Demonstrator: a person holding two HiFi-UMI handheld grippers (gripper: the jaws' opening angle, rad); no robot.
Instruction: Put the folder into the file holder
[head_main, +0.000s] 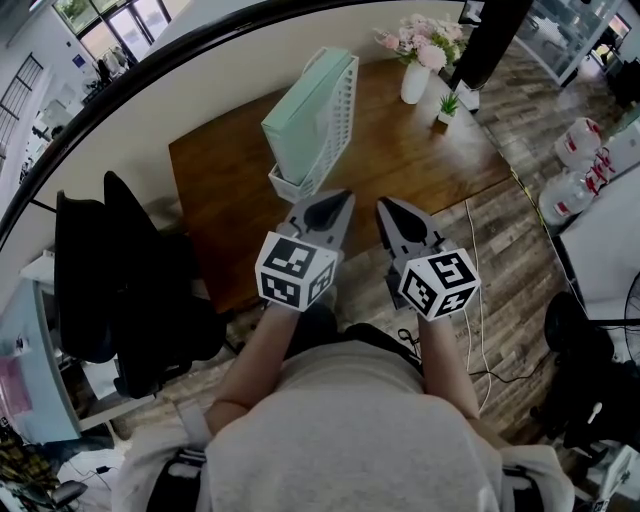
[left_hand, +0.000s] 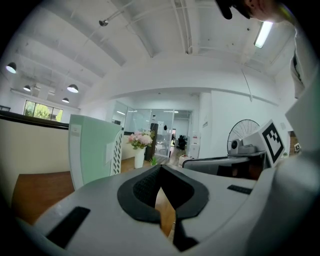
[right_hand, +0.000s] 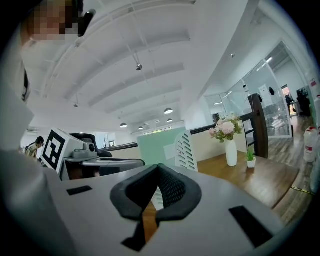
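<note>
Left gripper (head_main: 335, 203) and right gripper (head_main: 392, 212) are held closed, empty. The mint folder (head_main: 305, 110) is seated in the file holder (head_main: 343, 105), at 11 o'clock from the grippers. Ceiling lamps (left_hand: 73, 88) are shown by the gripper views only.

Bright, even indoor light. Daylight from windows (head_main: 112, 28) at head view's top left; tube light (left_hand: 263, 34) flares white, round lamps (left_hand: 73, 88) glow on ceiling. Shadows soft. Strong fisheye bend, dark vignette at corners in both gripper views. Left gripper (left_hand: 160, 172) near lens, perhaps slightly soft. Mild sheen on table (head_main: 400, 160); far background small, hazy.
</note>
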